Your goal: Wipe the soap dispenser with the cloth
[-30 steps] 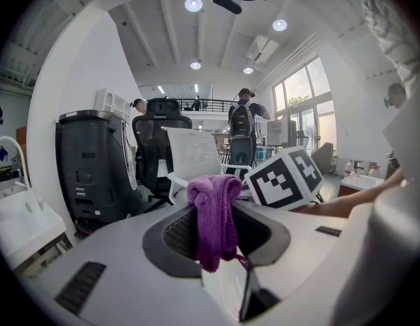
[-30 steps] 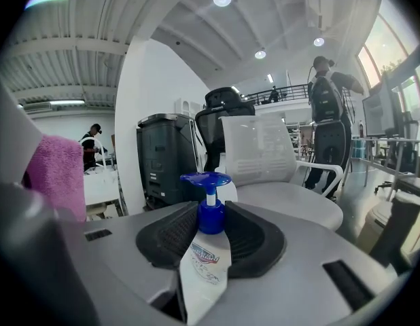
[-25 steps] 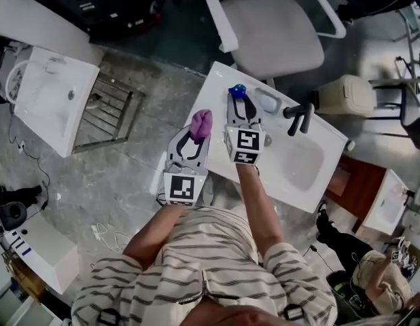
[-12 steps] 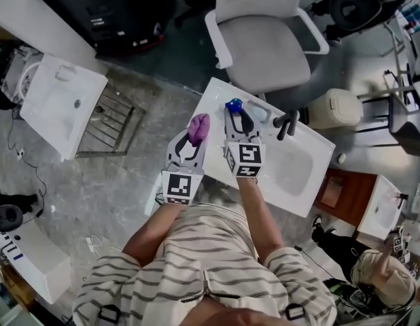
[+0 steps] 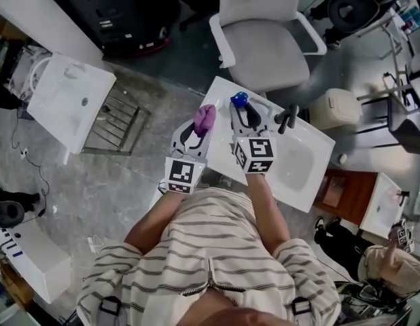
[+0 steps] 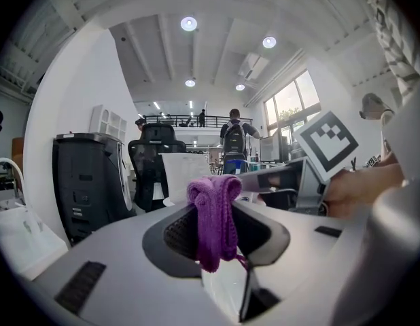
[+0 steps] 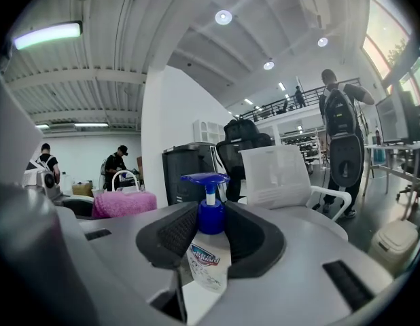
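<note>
Left gripper [image 5: 200, 129]: jaws drawn narrow and clamped on a purple cloth [image 6: 215, 217], which bunches above the pads and hangs between them as a folded strip. Right gripper [image 5: 245, 114]: jaws about half-wide and closed on a soap dispenser [image 7: 208, 246], with the pads against its blue collar and upper body. The dispenser has a blue pump head on top and a clear labelled bottle below, close to upright. In the head view the two grippers sit side by side, near but not touching, over the far left corner of a white washbasin top [image 5: 317, 145]. The cloth is at the top's left edge and the dispenser is just inside the far edge. A black faucet [image 5: 287, 119] stands on the far edge, right of the dispenser. A grey office chair [image 5: 264, 46] is beyond the far edge. A beige bin [image 5: 338, 107] stands on the floor off the far right corner.
</note>
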`<control>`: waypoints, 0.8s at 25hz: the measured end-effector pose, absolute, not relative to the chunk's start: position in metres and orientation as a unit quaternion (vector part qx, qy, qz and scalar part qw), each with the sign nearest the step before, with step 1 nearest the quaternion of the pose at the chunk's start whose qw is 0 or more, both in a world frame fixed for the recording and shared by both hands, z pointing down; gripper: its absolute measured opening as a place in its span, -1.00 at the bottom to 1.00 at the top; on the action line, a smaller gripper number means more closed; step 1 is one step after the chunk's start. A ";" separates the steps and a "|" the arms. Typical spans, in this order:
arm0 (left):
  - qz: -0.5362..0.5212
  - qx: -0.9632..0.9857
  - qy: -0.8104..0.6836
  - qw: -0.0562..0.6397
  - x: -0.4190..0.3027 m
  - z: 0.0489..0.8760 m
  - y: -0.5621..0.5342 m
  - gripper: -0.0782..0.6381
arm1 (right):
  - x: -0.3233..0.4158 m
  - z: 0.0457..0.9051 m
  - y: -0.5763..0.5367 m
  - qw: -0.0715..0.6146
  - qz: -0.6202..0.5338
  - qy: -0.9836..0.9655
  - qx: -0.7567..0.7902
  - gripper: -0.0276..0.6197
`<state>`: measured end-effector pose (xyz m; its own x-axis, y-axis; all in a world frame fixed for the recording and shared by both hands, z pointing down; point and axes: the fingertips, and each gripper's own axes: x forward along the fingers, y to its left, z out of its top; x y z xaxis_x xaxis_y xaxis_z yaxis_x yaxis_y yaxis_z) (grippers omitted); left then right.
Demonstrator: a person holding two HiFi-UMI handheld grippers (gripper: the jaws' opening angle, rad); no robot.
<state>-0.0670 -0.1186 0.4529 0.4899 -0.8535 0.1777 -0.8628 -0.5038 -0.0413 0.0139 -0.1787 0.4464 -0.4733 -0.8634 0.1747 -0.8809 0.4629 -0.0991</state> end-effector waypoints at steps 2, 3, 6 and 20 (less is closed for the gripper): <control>0.086 0.868 -0.489 0.027 -0.064 0.450 -0.118 -0.46 | 0.014 0.437 -0.176 0.047 0.087 -0.856 0.507 -0.51; 0.085 0.870 -0.485 0.027 -0.062 0.448 -0.118 -0.46 | 0.014 0.433 -0.174 0.046 0.088 -0.857 0.505 -0.51; 0.083 0.874 -0.478 0.022 -0.062 0.444 -0.115 -0.46 | 0.012 0.421 -0.169 0.044 0.085 -0.860 0.502 -0.51; 0.086 0.890 -0.448 0.007 -0.046 0.439 -0.115 -0.46 | 0.012 0.404 -0.155 0.032 0.077 -0.862 0.500 -0.51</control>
